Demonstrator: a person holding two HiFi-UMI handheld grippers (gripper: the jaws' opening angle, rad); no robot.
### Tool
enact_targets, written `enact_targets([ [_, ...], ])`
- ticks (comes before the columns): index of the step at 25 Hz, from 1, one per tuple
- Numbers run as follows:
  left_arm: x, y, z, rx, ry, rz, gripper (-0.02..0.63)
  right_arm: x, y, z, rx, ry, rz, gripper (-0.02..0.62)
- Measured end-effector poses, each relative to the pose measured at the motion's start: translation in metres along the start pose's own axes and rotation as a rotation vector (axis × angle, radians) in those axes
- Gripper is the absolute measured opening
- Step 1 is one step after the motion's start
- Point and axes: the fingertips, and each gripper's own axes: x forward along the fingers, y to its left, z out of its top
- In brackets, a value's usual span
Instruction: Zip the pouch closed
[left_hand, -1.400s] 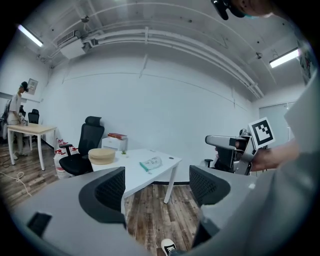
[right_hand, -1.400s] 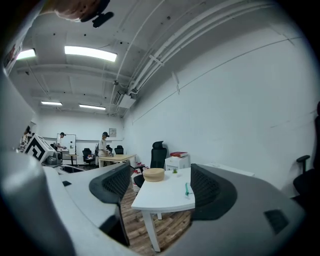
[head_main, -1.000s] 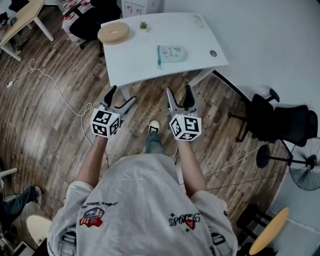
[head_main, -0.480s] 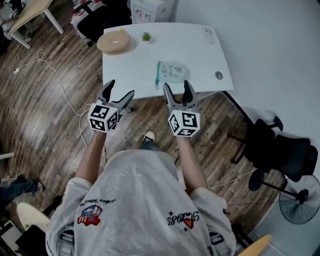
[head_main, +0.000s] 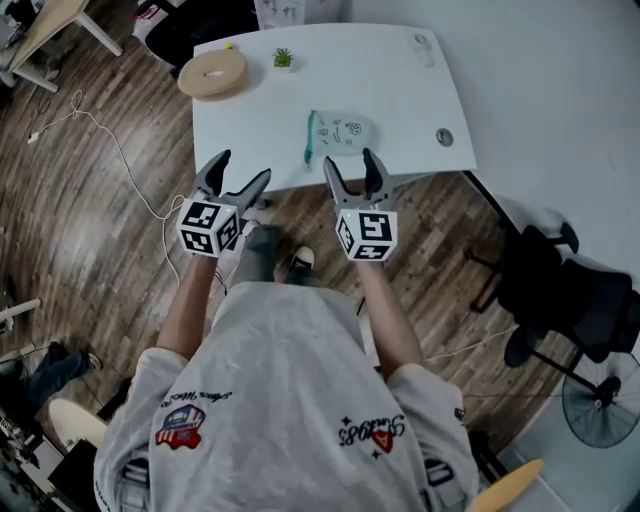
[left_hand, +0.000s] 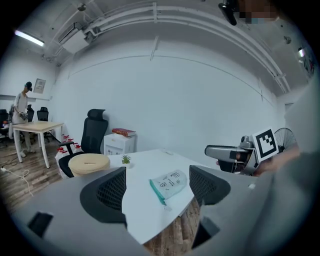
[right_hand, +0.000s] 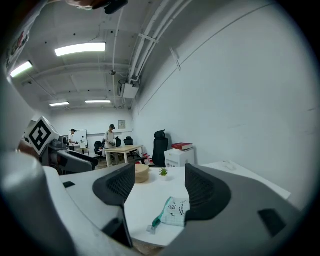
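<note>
A pale mint pouch (head_main: 340, 132) with a teal zipper along its left edge lies flat on the white table (head_main: 250, 120), near the front edge. It also shows in the left gripper view as the pouch (left_hand: 169, 182) and in the right gripper view as the pouch (right_hand: 175, 212). My left gripper (head_main: 243, 168) hangs over the table's front edge, left of the pouch, open and empty. My right gripper (head_main: 350, 160) is just short of the pouch, at the table edge. Its jaws are closing with nothing between them, and they do not touch the pouch.
A round tan cushion (head_main: 211, 72) and a small potted plant (head_main: 283, 59) stand at the table's far side. A cable grommet (head_main: 444, 137) sits right of the pouch. A black office chair (head_main: 570, 290) and a fan (head_main: 605, 400) stand at the right. A cord (head_main: 110, 170) trails over the wooden floor.
The person has stepped toward the table. Both grippers have moved forward from over the floor to the table's front edge, and the pouch now lies just beyond the right gripper.
</note>
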Motion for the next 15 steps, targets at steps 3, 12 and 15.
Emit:
enact_targets([
  [3, 0.014, 0.001, 0.002, 0.0, 0.0, -0.021, 0.387, 0.008, -0.008, -0.006, -0.025, 0.022, -0.015, 0.296],
  [12, 0.031, 0.019, -0.016, -0.033, 0.047, -0.027, 0.387, 0.038, 0.005, -0.046, -0.092, 0.143, 0.023, 0.284],
  [15, 0.028, 0.031, -0.028, -0.062, 0.064, -0.01, 0.387, 0.048, 0.016, -0.07, -0.102, 0.207, 0.053, 0.275],
])
